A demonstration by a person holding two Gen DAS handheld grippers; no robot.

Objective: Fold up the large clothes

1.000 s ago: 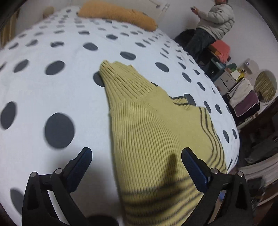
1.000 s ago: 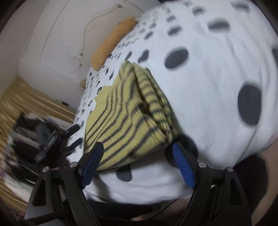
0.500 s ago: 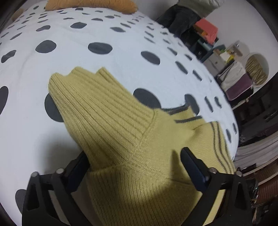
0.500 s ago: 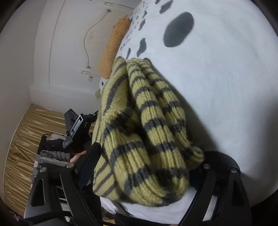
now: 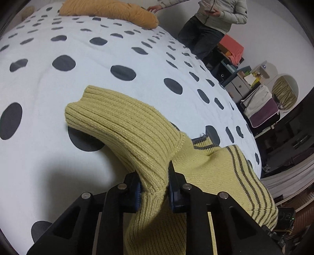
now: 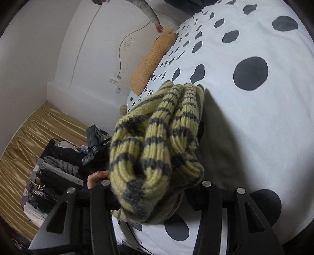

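A bed (image 5: 58,94) covered by a white spread with dark polka dots fills most of both views. At its far end lies a long mustard-orange pillow (image 5: 109,11), and a person in a pale padded jacket (image 5: 219,13) stands beside the bed there, one hand reaching to the pillow's end. Past the bed's right side in the left wrist view sit a purple and white bag (image 5: 263,111) and cluttered drawers with an orange-red cloth on top (image 5: 231,47). In the right wrist view, gold curtains (image 6: 29,137) and a heap of dark clothes (image 6: 53,168) show beyond the bed's edge.

The yellow-green knitted sweater (image 5: 206,168) lies on the spread near the bed's near edge, its body and a grey-striped part spreading to the right. Its plain ribbed sleeve (image 5: 121,121) arches up off the spread, cuff end hanging just above a dark dot.

The left claw (image 5: 154,188) is closing with its blue-padded jaws squeezing the sleeve fabric where it meets the body. The right claw (image 6: 155,198) is also closing; a thick bunch of the sweater's striped ribbed hem (image 6: 157,141) bulges between its jaws and is raised off the bed, hiding the pads.
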